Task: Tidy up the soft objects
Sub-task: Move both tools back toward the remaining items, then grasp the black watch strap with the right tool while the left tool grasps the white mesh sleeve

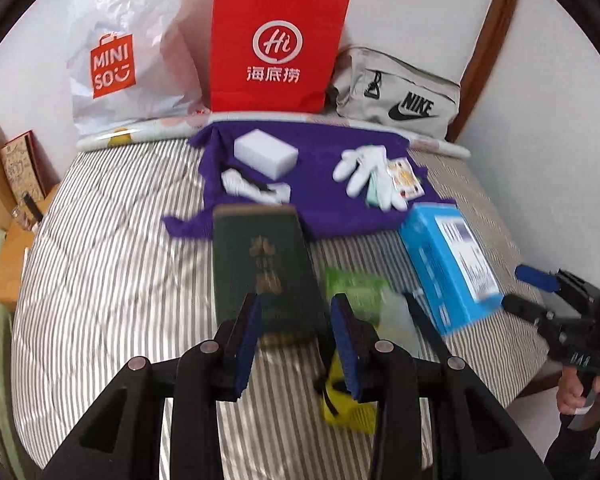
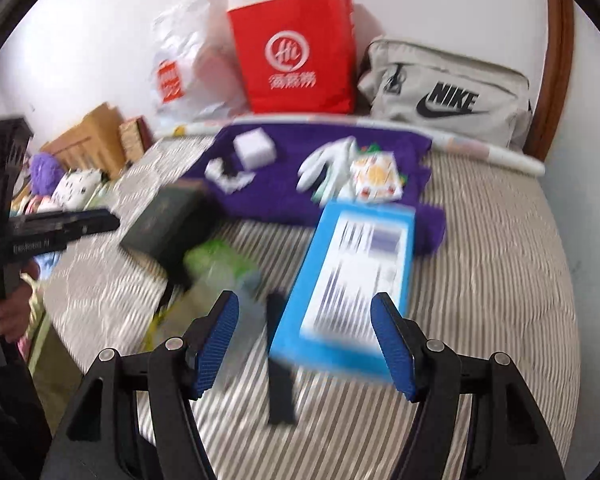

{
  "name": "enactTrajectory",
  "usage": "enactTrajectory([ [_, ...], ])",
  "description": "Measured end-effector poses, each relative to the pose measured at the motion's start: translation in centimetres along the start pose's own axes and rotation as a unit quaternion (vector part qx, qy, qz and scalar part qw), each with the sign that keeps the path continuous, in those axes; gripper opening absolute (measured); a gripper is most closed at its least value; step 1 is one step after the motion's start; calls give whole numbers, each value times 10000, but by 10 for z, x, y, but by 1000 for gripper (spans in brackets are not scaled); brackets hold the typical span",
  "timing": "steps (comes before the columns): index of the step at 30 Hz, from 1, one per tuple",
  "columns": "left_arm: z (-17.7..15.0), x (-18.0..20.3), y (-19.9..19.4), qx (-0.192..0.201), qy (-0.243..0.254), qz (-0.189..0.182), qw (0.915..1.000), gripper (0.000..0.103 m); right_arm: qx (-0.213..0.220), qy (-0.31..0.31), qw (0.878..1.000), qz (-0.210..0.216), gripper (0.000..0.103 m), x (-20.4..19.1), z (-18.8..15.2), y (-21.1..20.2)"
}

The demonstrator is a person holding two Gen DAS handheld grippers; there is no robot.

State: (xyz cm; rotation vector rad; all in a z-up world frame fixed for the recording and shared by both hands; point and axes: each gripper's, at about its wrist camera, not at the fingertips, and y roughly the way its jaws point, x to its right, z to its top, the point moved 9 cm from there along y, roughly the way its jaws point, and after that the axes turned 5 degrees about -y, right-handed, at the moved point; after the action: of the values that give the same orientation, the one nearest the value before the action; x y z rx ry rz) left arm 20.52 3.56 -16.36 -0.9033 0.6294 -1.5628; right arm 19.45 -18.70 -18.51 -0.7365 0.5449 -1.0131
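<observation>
A purple cloth lies spread at the far side of the striped bed; on it are a white sponge block, a white glove, a small white folded item and a card pack. The cloth, sponge and glove also show in the right wrist view. My left gripper is open and empty over a dark green book. My right gripper is open and empty over a blue box.
A white Miniso bag, a red paper bag and a grey Nike bag stand along the wall. A green packet, a yellow item and a black strip lie on the bed. Boxes stand left of the bed.
</observation>
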Motion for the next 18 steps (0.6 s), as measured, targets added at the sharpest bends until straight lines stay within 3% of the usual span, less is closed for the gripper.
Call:
enactTrajectory([
  [6,-42,0,2,-132,-71,-68,9999,34,-144,-124,9996,194,68,-24,-55,5],
  [9,-60,-3,9,-283,-164,-122,9994,34,-282,-217,9993,142,58,-30,-75,20],
  [14,-82,-5,17,-453,-156,-128,9988,34,-424,-268,9987,20,51,-29,-88,51],
  [18,-88,-6,21,-501,-152,-118,9986,38,-268,-360,9988,-186,39,-29,-82,68],
])
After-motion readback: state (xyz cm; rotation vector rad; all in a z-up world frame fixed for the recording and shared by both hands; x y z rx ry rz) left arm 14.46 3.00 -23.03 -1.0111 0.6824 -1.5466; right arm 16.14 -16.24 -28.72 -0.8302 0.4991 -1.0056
